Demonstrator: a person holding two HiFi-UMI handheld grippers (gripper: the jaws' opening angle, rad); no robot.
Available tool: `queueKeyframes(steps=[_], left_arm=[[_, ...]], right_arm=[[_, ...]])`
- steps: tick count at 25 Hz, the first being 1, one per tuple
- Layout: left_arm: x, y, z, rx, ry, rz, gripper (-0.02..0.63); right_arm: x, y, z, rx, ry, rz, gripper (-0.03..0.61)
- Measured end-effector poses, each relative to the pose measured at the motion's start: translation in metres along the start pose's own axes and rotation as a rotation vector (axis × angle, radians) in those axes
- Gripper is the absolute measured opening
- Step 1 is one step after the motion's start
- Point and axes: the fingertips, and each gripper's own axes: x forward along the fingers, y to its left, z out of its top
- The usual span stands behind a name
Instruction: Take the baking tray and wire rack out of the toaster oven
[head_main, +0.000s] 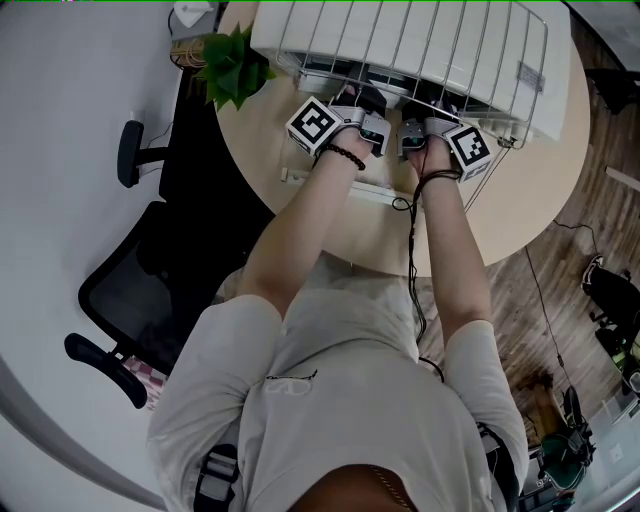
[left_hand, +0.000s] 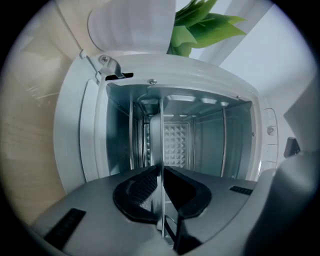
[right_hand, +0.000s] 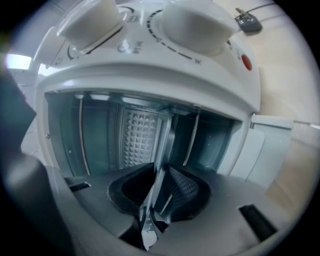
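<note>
A white toaster oven (head_main: 400, 40) sits on a round, light wood table (head_main: 520, 200) over a wood floor (head_main: 560, 330), with a black chair (head_main: 130, 290) and a green plant (head_main: 235, 65) close by. The baking tray (left_hand: 156, 145) lies flat inside the oven, its thin front edge at the open mouth and the rest going straight back toward the bumpy back wall. The left gripper (left_hand: 161, 180) and right gripper (right_hand: 160, 185) each pinch that edge, 2 side by side.
</note>
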Motion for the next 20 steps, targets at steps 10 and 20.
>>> queueKeyframes(steps=[10, 20], left_arm=[[-0.014, -0.012, -0.004, 0.000, 0.003, -0.054, 0.005], [-0.067, -0.023, -0.018, -0.056, 0.014, -0.050, 0.003]], right_arm=[[-0.013, 0.003, -0.005, 0.058, -0.031, 0.018, 0.074], [-0.065, 0.003, -0.030, 0.098, -0.027, -0.017, 0.072]])
